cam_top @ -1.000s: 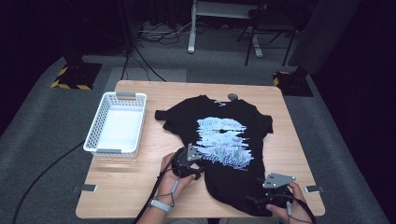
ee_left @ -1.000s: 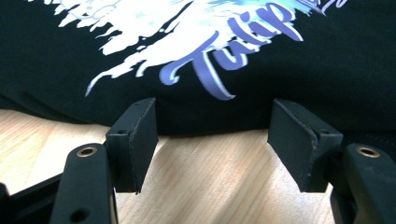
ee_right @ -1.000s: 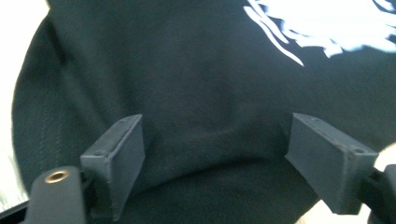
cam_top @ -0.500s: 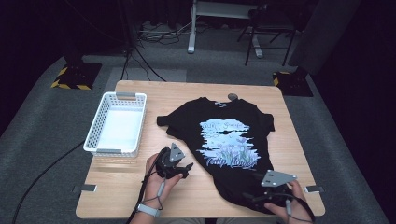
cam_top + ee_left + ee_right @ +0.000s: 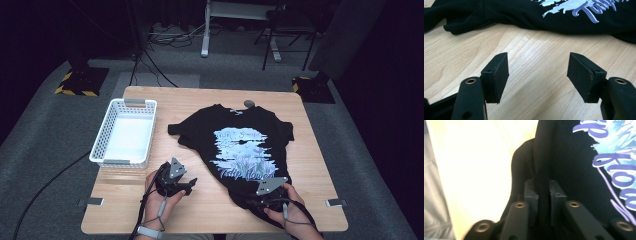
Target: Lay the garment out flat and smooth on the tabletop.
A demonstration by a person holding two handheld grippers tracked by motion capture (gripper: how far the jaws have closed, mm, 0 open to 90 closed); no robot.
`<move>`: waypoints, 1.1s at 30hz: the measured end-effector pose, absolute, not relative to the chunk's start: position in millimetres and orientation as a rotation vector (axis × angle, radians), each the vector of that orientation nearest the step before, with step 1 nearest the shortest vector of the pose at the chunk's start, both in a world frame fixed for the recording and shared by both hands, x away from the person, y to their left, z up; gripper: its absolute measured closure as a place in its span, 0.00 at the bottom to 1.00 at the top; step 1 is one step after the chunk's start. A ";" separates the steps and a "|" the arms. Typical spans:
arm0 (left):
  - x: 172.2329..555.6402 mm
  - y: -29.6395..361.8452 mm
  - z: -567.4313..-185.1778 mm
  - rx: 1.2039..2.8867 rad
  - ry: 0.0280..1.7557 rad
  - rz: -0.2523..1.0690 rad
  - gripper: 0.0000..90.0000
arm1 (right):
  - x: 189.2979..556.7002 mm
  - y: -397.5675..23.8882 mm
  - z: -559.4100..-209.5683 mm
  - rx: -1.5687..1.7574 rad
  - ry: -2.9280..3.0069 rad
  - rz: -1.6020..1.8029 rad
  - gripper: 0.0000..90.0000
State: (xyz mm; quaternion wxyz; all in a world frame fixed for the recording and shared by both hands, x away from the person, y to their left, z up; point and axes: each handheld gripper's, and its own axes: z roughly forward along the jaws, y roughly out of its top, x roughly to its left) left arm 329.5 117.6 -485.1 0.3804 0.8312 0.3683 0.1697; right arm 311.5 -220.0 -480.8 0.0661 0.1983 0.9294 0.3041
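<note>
Right tool (image 5: 544, 192) has just been closing and now pinches the hem of the black t-shirt (image 5: 240, 135), which lies flat on the bench (image 5: 210, 210) right of the white basket (image 5: 125, 134); left tool (image 5: 537, 75) open, empty, just left of the hem; likely a fold starting; next: left grips hem.

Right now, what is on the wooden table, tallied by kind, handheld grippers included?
Black printed T-shirt: 1
White plastic mesh basket: 1
Small grey round object by the shirt collar: 1
Handheld two-jaw grippers: 2, the left gripper open over bare wood, the right gripper shut on the shirt's hem after just closing
Total: 5
</note>
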 end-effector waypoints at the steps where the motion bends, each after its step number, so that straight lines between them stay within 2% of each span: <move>1: 329.8 117.1 -485.0 2.124 0.936 0.432 0.38 | 312.2 -219.9 -477.8 0.599 2.828 0.921 0.93; 6: 331.9 114.8 -484.6 2.123 0.928 0.430 0.38 | 326.6 -237.6 -448.5 0.712 2.851 1.228 0.93; 9: 332.3 113.5 -483.3 2.118 0.921 0.429 0.38 | 360.5 -278.8 -436.5 1.037 2.605 1.390 0.92; 10: 332.2 113.0 -483.0 2.118 0.918 0.431 0.39 | 371.7 -296.4 -436.1 1.162 2.499 1.372 0.89; 11: 332.3 112.5 -482.8 2.119 0.914 0.430 0.39 | 380.1 -311.0 -436.9 1.254 2.403 1.314 0.75; 12: 332.4 111.8 -482.9 2.117 0.913 0.429 0.39 | 386.0 -321.2 -438.7 1.308 2.344 1.235 0.56; 13: 332.6 111.1 -482.9 2.121 0.912 0.428 0.39 | 389.6 -328.6 -441.1 1.344 2.327 1.169 0.44; 15: 333.7 108.8 -483.3 2.125 0.905 0.425 0.38 | 387.7 -336.4 -443.8 1.369 2.310 1.136 0.35; 23: 333.8 86.1 -480.7 2.146 0.824 0.403 0.38 | 360.8 -339.2 -440.0 1.276 2.289 1.198 0.31; 31: 337.5 45.1 -475.7 2.169 0.699 0.355 0.38 | 327.5 -347.5 -437.3 1.234 2.308 1.203 0.28; 33: 339.8 22.2 -473.7 2.175 0.643 0.324 0.37 | 319.0 -351.1 -439.7 1.242 2.314 1.184 0.28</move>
